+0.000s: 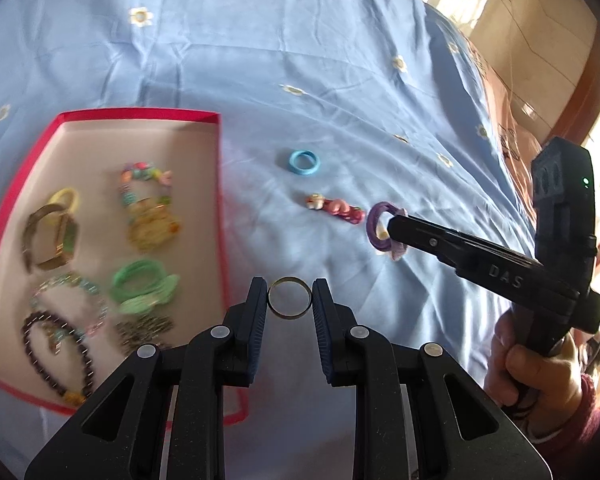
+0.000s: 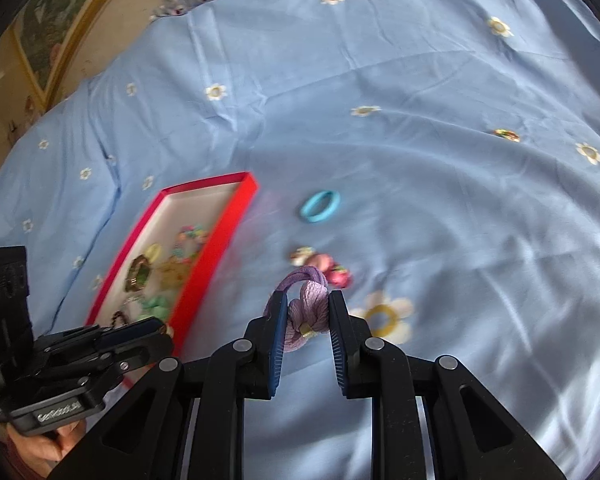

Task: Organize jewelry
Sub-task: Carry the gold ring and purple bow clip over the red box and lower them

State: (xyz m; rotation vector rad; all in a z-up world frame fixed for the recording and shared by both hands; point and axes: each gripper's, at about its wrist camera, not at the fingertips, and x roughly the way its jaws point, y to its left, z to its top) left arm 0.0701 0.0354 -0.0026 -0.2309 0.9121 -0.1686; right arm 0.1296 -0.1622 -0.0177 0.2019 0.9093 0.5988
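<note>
Left hand-held gripper [image 1: 290,298] level, pads clamped on thin gold metal ring [image 1: 290,298], red shallow tray [image 1: 140,114] at 10 o'clock. Right hand-held gripper [image 2: 308,312] angled down, jaws apart around purple braided hair tie [image 2: 306,300] on blue bedsheet [image 2: 420,160].

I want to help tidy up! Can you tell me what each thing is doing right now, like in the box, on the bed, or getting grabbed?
Left gripper: shut on the gold ring.
Gold ring: held between the fingers.
Right gripper: fingers on either side of the purple hair tie; grip unclear.
Purple hair tie: between the fingers.
Blue ring: loose on the sheet.
Pink clip: loose on the sheet.
Red box: open, holding bracelets.
</note>
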